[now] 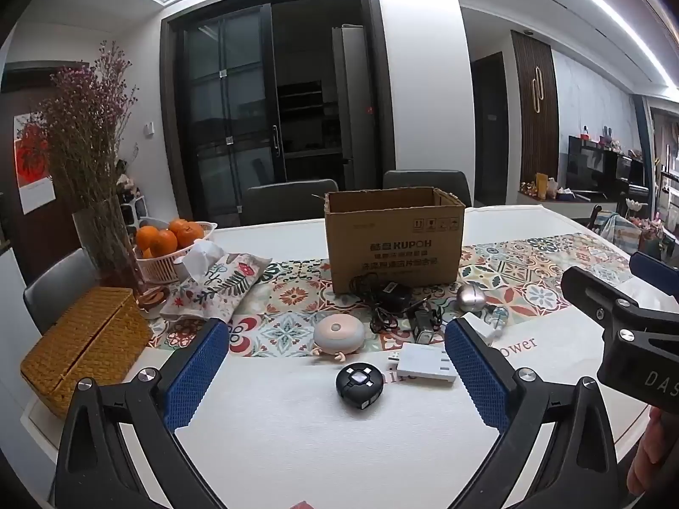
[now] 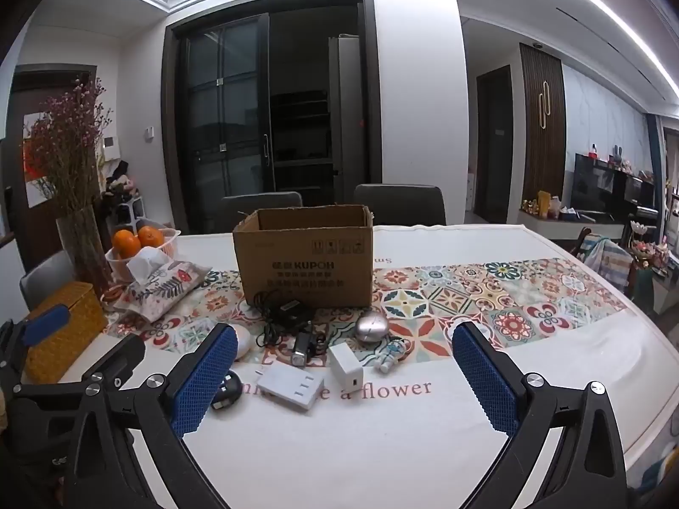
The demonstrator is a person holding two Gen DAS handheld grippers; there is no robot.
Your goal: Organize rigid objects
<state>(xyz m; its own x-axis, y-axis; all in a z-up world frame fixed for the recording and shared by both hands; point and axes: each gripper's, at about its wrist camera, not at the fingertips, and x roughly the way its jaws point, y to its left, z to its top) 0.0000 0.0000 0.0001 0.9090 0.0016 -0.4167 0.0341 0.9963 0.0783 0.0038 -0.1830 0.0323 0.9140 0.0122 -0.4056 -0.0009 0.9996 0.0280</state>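
Observation:
An open cardboard box (image 1: pixel 394 241) (image 2: pixel 303 254) stands on the patterned runner. In front of it lie a black adapter with tangled cable (image 1: pixel 388 297) (image 2: pixel 284 314), a silver egg (image 1: pixel 471 297) (image 2: pixel 372 326), a pink round gadget (image 1: pixel 338 335), a black round cable reel (image 1: pixel 360 384) (image 2: pixel 227 390), a flat white charger (image 1: pixel 424 367) (image 2: pixel 290 384), a white cube plug (image 2: pixel 346 367) and a small astronaut figure (image 2: pixel 390 354). My left gripper (image 1: pixel 337 375) is open above the reel. My right gripper (image 2: pixel 343 375) is open above the white chargers.
At the left stand a wicker box (image 1: pixel 85 343), a patterned tissue pouch (image 1: pixel 212 286), a basket of oranges (image 1: pixel 169 246) and a vase of dried flowers (image 1: pixel 106 246). Two chairs (image 1: pixel 293 199) sit behind the table. The right gripper's body (image 1: pixel 628 331) shows at the right.

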